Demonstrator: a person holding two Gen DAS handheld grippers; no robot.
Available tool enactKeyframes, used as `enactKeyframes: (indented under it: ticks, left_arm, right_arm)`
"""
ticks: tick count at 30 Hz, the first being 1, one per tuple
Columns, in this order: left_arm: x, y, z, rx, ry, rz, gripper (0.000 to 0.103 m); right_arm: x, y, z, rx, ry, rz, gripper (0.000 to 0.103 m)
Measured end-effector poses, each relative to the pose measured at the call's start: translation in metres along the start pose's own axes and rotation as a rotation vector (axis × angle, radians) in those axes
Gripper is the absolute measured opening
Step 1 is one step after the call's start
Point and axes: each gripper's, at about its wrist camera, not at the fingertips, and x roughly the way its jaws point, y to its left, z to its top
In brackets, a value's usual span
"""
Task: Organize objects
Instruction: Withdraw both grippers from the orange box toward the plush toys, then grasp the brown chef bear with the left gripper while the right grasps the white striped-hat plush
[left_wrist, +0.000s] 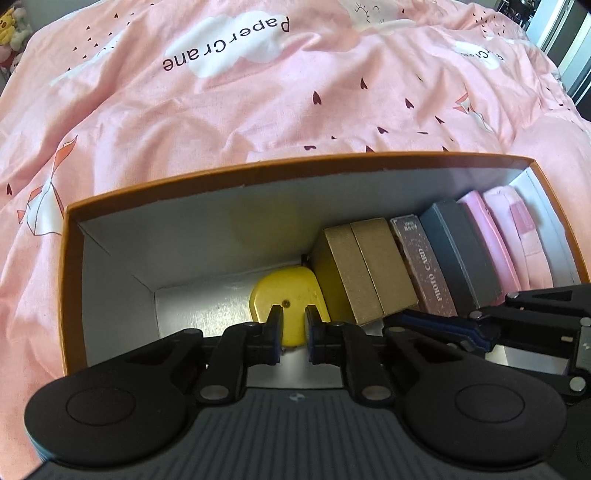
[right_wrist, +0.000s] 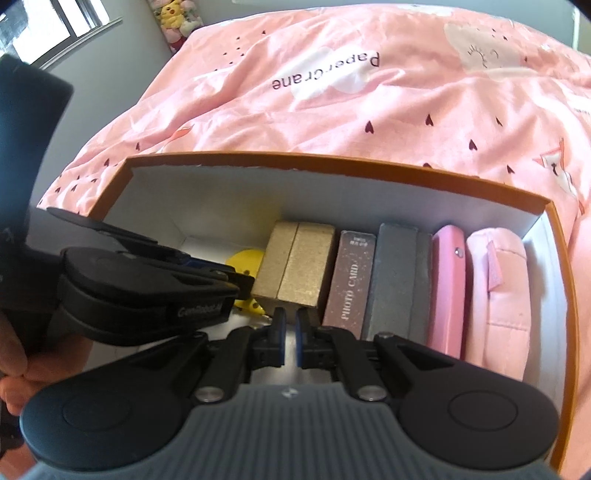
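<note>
An orange cardboard box with white inner walls sits on a pink bedspread. Inside stand a gold box, a "PHOTO CARD" box, a grey box, a pink case and a pink pouch. My left gripper is shut on a flat yellow object, which rests on the box floor beside the gold box. My right gripper is nearly closed and empty, just in front of the gold box. The left gripper also shows in the right wrist view.
The pink bedspread with "PaperCrane" print surrounds the box. Plush toys stand by the wall at the far side. The left part of the box floor is bare.
</note>
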Motion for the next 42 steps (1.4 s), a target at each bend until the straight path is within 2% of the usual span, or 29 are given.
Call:
enactKeyframes:
  ticks: [7, 13, 19, 22, 25, 27, 29, 31, 34, 36, 38, 40, 42]
  left_arm:
    - [-0.02, 0.001, -0.008, -0.009, -0.03, 0.009, 0.014]
    - [-0.077, 0.001, -0.029, -0.022, -0.122, 0.041, 0.015]
    - [-0.151, -0.022, -0.081, -0.011, -0.261, 0.094, 0.015]
    - [-0.18, -0.029, -0.116, -0.039, -0.306, 0.106, 0.02]
    - [-0.201, -0.034, -0.156, -0.064, -0.34, 0.129, 0.021]
    - [-0.206, -0.035, -0.182, -0.101, -0.335, 0.168, 0.021]
    - [-0.201, -0.035, -0.205, -0.125, -0.294, 0.184, 0.021]
    - [-0.192, -0.035, -0.227, -0.149, -0.228, 0.175, 0.021]
    - [-0.177, -0.034, -0.256, -0.168, -0.151, 0.154, 0.021]
    - [-0.17, -0.038, -0.272, -0.147, -0.141, 0.181, 0.023]
    - [-0.165, -0.041, -0.287, -0.126, -0.131, 0.225, 0.024]
    - [-0.16, -0.04, -0.297, -0.13, -0.113, 0.241, 0.028]
    - [-0.156, -0.037, -0.3, -0.145, -0.11, 0.232, 0.04]
  right_arm:
    - [-0.01, -0.001, -0.003, 0.0, -0.002, 0.014, 0.005]
    - [-0.051, 0.009, -0.018, -0.013, -0.057, 0.0, 0.008]
    - [-0.111, 0.024, -0.054, -0.01, -0.167, 0.02, 0.008]
    - [-0.14, 0.033, -0.082, -0.015, -0.228, 0.018, 0.009]
    - [-0.155, 0.042, -0.112, -0.032, -0.243, 0.029, 0.009]
    - [-0.159, 0.048, -0.134, -0.051, -0.254, 0.026, 0.01]
    - [-0.158, 0.053, -0.153, -0.066, -0.255, 0.009, 0.017]
    - [-0.152, 0.056, -0.168, -0.058, -0.229, 0.0, 0.019]
    - [-0.143, 0.055, -0.186, -0.003, -0.171, 0.036, 0.019]
    - [-0.14, 0.061, -0.194, -0.006, -0.153, 0.051, 0.024]
    - [-0.14, 0.07, -0.2, -0.048, -0.156, 0.039, 0.034]
    - [-0.139, 0.079, -0.203, -0.089, -0.154, 0.029, 0.036]
    - [-0.136, 0.085, -0.205, -0.111, -0.141, 0.029, 0.04]
